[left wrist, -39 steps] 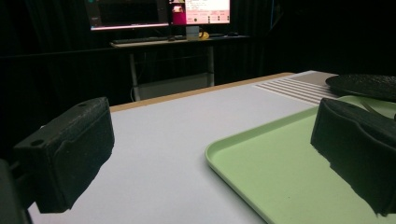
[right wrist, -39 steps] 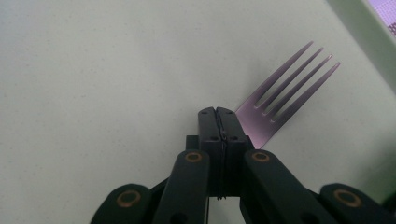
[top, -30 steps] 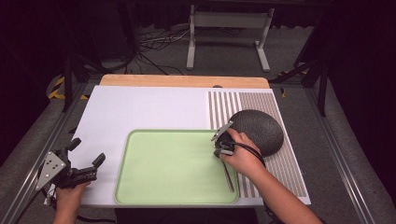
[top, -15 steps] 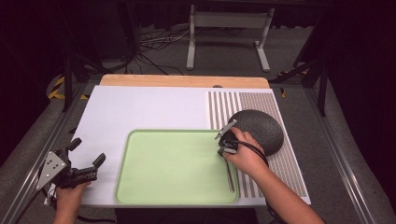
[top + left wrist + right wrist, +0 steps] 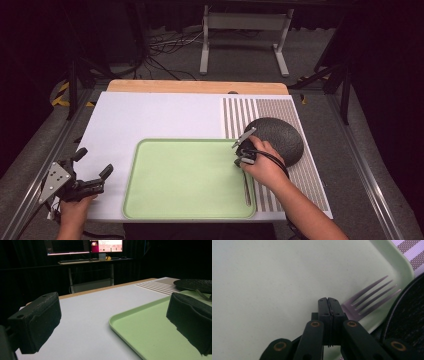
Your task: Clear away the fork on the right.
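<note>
Right gripper view: fork [image 5: 372, 298] on green tray [image 5: 274, 277] near its right edge beside dark plate [image 5: 409, 315], right gripper [image 5: 328, 305] fingers clenched, apparently pinching it. Hardly moved over last second, so still mid-grasp. Left gripper [image 5: 110, 322] fingers released, idle over surface [image 5: 95, 305].

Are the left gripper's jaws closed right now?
No. In its own view the left gripper has its jaws wide apart, bare table and tray between them.

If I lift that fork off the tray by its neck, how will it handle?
The fork looks like thin metal: probably stiff and light. Its smooth finish may let it slip or pivot. It lies flat on the green tray, so rolling seems unlikely.
</note>
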The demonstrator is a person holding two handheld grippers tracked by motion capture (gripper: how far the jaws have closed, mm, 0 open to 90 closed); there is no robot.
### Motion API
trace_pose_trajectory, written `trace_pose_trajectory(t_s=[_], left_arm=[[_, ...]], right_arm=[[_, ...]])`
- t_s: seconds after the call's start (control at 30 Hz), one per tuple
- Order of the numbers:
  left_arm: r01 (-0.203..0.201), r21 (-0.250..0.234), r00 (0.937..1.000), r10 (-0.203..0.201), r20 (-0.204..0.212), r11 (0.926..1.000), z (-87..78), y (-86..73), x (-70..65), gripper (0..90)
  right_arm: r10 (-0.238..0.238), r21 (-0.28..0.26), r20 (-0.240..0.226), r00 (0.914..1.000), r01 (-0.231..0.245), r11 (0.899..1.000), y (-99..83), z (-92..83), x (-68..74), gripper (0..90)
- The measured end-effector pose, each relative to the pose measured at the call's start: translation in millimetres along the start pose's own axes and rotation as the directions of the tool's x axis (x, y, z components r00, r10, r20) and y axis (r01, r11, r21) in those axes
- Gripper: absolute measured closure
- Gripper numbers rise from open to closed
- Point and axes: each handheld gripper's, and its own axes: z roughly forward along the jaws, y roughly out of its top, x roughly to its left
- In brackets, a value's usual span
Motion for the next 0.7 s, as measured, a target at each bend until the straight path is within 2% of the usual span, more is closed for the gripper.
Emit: trace_pose_trajectory(t_s=[0.27, 0.3, 0.33, 0.4, 0.43, 0.47, 0.53, 0.57, 0.7], left_arm=[[0.002, 0.000, 1.0000, -0.002, 0.004, 1.0000, 0.9, 0.0, -0.3, 0.3], [0.002, 0.001, 1.0000, -0.002, 0.005, 1.0000, 0.9, 0.0, -0.4, 0.3], [0.004, 0.000, 1.0000, -0.004, 0.005, 1.0000, 0.9, -0.1, -0.7, 0.3], [0.001, 0.000, 1.0000, -0.001, 0.005, 1.0000, 0.4, 0.0, -0.2, 0.3], [0.003, -0.002, 1.0000, -0.003, 0.001, 1.0000, 0.0, 0.1, 0.2, 0.3], [0.005, -0.004, 1.0000, -0.005, 0.001, 1.0000, -0.2, 0.1, 0.3, 0.3], [0.008, -0.006, 1.0000, -0.008, 0.002, 0.9999, -0.4, 0.2, 0.6, 0.3], [0.009, -0.007, 1.0000, -0.009, 0.001, 0.9999, -0.4, 0.3, 0.6, 0.3], [0.006, -0.006, 1.0000, -0.006, 0.001, 1.0000, 0.0, 0.5, 0.4, 0.3]], right_arm=[[-0.020, -0.064, 0.015, 0.9997, 0.021, 0.998, 6.9, -17.6, 3.7, 75.7], [-0.017, -0.084, 0.021, 0.9996, 0.019, 0.996, 7.9, -22.4, 5.0, 66.7], [-0.017, -0.084, 0.021, 0.9996, 0.019, 0.996, 7.9, -22.4, 5.0, 66.7], [-0.020, -0.114, 0.018, 0.9996, 0.022, 0.993, 8.6, -27.2, 6.0, 57.6], [-0.017, -0.131, 0.019, 0.9997, 0.020, 0.991, 8.8, -29.6, 6.4, 47.5], [-0.003, -0.165, 0.008, 1.0000, 0.004, 0.986, 9.0, -31.3, 6.7, 38.5], [-0.035, -0.222, 0.012, 0.9993, 0.036, 0.974, 9.6, -34.3, 6.2, 27.3], [-0.043, -0.242, 0.016, 0.9989, 0.046, 0.969, 9.5, -38.0, 6.0, 23.1], [0.003, -0.262, 0.015, 0.9999, 0.001, 0.965, 7.8, -47.5, 7.5, 17.5]])
